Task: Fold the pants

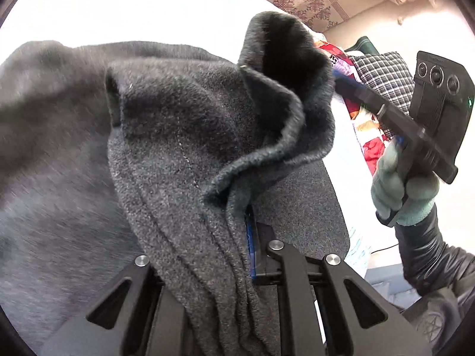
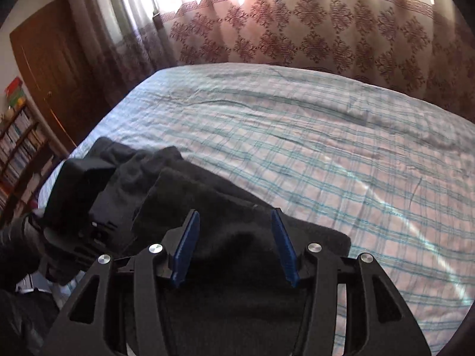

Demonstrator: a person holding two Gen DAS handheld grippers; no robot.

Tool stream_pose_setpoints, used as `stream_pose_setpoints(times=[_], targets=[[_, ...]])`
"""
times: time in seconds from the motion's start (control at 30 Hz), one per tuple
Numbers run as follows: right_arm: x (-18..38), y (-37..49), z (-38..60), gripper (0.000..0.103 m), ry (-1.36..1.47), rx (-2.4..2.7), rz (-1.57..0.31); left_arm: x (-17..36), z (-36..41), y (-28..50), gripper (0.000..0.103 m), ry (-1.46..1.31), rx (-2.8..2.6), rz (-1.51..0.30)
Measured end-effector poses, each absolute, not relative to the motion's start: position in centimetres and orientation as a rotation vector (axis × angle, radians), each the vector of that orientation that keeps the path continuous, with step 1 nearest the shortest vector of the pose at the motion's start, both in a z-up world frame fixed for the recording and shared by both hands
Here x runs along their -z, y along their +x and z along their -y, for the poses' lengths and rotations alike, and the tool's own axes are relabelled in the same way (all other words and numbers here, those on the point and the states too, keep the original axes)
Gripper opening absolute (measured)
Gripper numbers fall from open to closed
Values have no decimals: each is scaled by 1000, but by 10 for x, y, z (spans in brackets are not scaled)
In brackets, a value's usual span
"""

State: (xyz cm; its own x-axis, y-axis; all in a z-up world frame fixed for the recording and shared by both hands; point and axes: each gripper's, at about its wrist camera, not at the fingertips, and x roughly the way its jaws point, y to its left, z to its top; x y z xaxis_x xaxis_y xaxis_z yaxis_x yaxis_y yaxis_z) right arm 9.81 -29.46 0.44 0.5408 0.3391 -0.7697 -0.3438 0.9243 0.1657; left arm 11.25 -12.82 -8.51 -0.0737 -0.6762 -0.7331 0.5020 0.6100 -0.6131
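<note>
Dark grey fleece pants (image 1: 184,136) hang bunched and folded in the left wrist view. My left gripper (image 1: 237,228) is shut on a thick fold of them, and the cloth hides most of its fingers; only one blue pad (image 1: 251,237) shows. In the right wrist view the pants (image 2: 237,207) lie on the bed near its left front corner. My right gripper (image 2: 234,222) hovers over them, open, its blue pads (image 2: 187,249) wide apart and pressing on nothing. A gloved hand (image 1: 400,184) holds that right gripper at the right of the left wrist view.
A blue and white checked sheet (image 2: 311,148) covers the bed. A patterned curtain (image 2: 297,29) hangs behind it. A wooden door (image 2: 50,74) and a bookshelf (image 2: 17,145) stand at the left. Checked and colourful cloths (image 1: 383,77) lie piled beyond the pants.
</note>
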Motion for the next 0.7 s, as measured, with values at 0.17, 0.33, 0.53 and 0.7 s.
stream_pose_setpoints(times=[0.17, 0.33, 0.53, 0.7], targets=[[15, 107, 272, 50, 56, -394, -922, 75, 118, 106, 10, -112, 950, -1296], [17, 97, 270, 51, 60, -357, -906, 62, 118, 91, 27, 52, 912, -1192], [10, 96, 270, 51, 109, -346, -888, 71, 95, 93, 42, -68, 828, -1183], [23, 119, 228, 51, -16, -403, -932, 67, 87, 109, 56, -48, 737, -1176]])
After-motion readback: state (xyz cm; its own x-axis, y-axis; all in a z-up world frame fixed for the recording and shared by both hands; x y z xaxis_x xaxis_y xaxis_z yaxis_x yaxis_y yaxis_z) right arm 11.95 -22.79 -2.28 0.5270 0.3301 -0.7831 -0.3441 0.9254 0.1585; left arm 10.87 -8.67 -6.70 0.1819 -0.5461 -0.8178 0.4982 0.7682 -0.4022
